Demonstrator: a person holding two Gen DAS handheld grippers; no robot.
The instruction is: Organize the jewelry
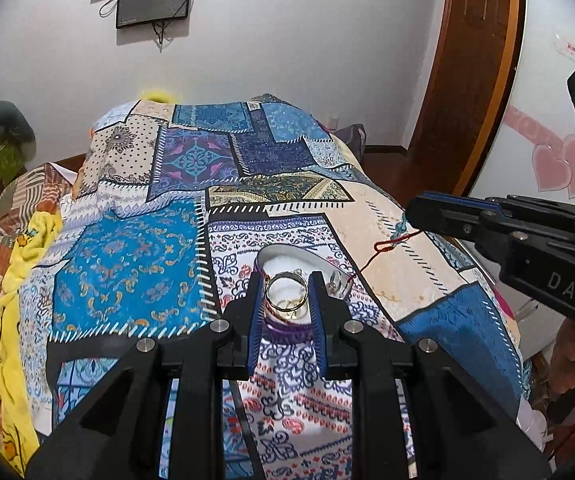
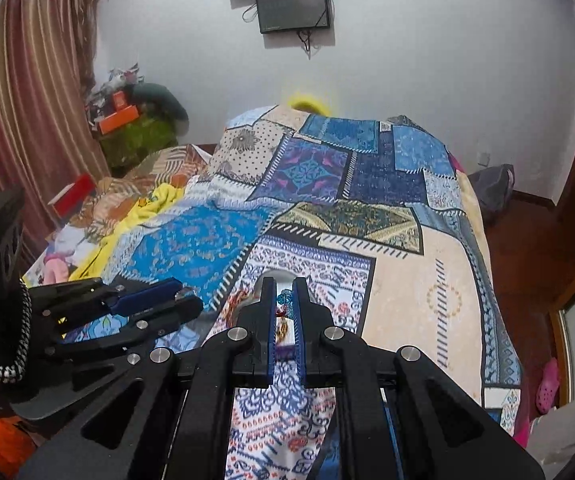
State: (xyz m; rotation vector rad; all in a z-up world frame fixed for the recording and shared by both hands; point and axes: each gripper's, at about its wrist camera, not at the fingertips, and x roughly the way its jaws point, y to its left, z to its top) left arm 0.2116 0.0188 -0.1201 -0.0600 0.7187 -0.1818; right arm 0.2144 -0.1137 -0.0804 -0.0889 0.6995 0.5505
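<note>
Left claw [image 1: 286,300] pinches a silver bangle [image 1: 286,292] — right claw [image 2: 285,312], lettered "DAS", pinches a red cord [image 1: 383,246].

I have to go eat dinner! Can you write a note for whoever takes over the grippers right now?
Left hand-held gripper: shut on a metal bangle, held over the open purple jewelry box.
Right hand-held gripper: shut on a red cord with a teal knot; its loose end trails toward the box's rim.
The box sits on the patchwork bedspread.
Done: both pieces picked up.
Left: lower each into the box, then let go.
</note>
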